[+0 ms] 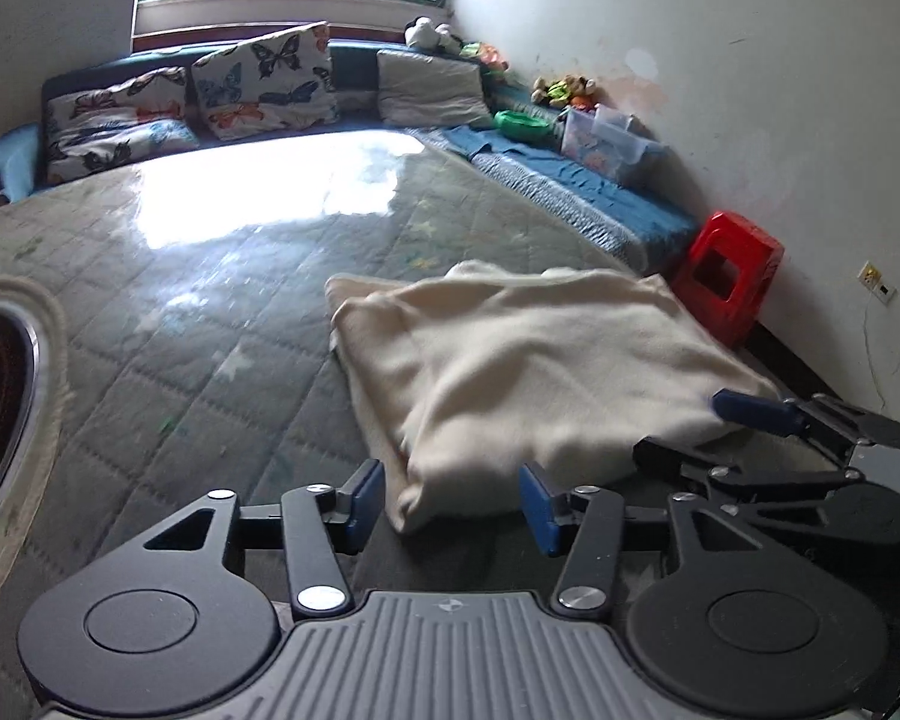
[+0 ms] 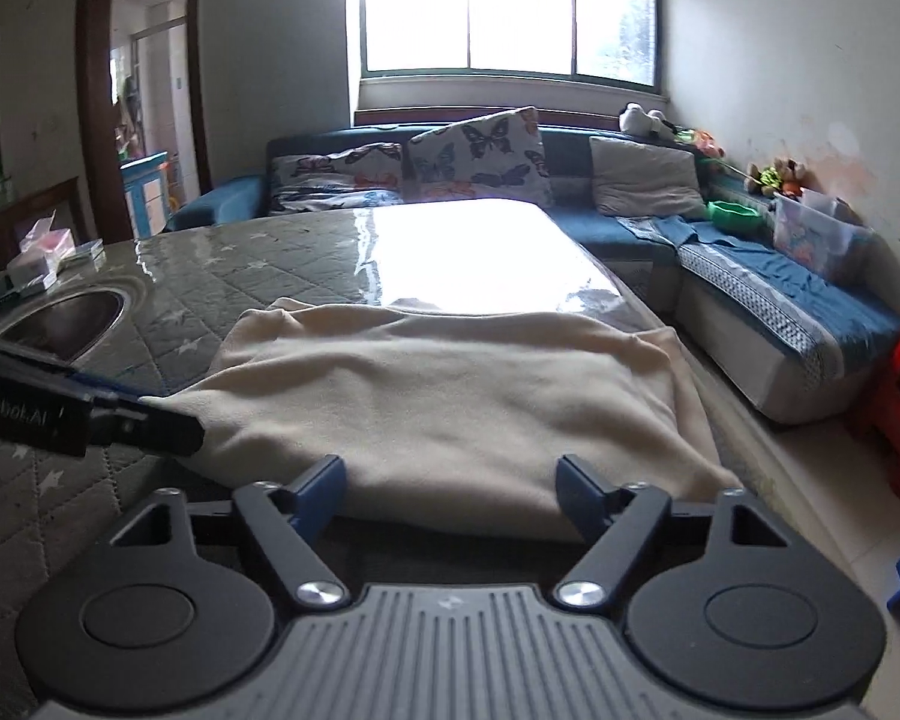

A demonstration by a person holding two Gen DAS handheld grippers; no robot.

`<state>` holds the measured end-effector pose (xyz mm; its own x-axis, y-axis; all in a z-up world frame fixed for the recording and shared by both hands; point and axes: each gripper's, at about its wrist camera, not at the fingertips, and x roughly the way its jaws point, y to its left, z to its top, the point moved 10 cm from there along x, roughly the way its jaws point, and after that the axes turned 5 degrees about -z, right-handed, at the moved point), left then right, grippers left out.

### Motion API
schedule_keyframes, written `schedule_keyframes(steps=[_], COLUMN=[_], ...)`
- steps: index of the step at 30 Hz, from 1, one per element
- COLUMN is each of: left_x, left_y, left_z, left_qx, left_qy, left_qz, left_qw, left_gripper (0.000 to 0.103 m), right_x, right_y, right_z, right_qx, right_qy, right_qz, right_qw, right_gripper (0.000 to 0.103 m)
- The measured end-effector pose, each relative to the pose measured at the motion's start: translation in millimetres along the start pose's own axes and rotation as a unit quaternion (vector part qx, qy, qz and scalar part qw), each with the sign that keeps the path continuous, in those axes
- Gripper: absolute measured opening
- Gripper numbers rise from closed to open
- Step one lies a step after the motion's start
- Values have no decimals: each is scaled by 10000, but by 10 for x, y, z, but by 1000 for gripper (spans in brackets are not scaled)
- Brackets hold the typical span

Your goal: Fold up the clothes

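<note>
Right wrist view: clear bin (image 2: 813, 237) of colourful items on sofa (image 2: 768, 300).

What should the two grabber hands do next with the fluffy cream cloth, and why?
Probably ease both forward and pinch its near edge. The left gripper and right gripper both stand open, empty, right at the near edge of the cream cloth, which lies in a thick folded rectangle on the quilted table. Gripping that edge looks needed before another fold.

Soft, matt cream cloth (image 2: 450, 396) lies on quilted fabric under a glossy clear table cover (image 2: 480, 252) — red stool (image 1: 729, 273) shiny plastic.
</note>
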<state>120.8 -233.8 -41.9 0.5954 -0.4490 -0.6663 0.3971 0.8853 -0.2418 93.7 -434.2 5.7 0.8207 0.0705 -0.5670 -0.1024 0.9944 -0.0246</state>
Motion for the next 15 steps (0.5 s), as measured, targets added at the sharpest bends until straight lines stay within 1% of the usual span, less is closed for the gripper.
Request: schedule_keyframes(steps=[1, 3, 6, 8, 9, 11, 12, 15], left_x=[-11, -32, -65, -88, -99, -131, -145, -178], left_y=[8, 23, 46, 62, 69, 66, 59, 46], left_z=[-29, -86, -171, -228, -256, -298, -313, -354], left_qx=[8, 25, 50, 66, 75, 89, 95, 121], left_qy=[19, 56, 112, 149, 168, 159, 156, 156], left_qz=[39, 116, 233, 311, 349, 376, 364, 392], left_qw=[10000, 9999, 9997, 9994, 9992, 9991, 9992, 9990], left_gripper=[58, 60, 76, 80, 86, 93, 94, 100], right_x=[-4, -11, -21, -23, -26, -31, -30, -28], right_y=[14, 38, 74, 89, 92, 97, 106, 133], right_z=[-15, -46, -97, -130, -145, -168, -184, -229], right_qx=[26, 42, 77, 132, 183, 269, 292, 358], right_qy=[15, 76, 164, 240, 284, 321, 340, 395], right_qz=[-21, -60, -88, -102, -94, -102, -118, -166], right_qw=[10000, 9999, 9998, 9996, 9994, 9991, 9989, 9984], right_gripper=[83, 88, 93, 95, 99, 103, 103, 103])
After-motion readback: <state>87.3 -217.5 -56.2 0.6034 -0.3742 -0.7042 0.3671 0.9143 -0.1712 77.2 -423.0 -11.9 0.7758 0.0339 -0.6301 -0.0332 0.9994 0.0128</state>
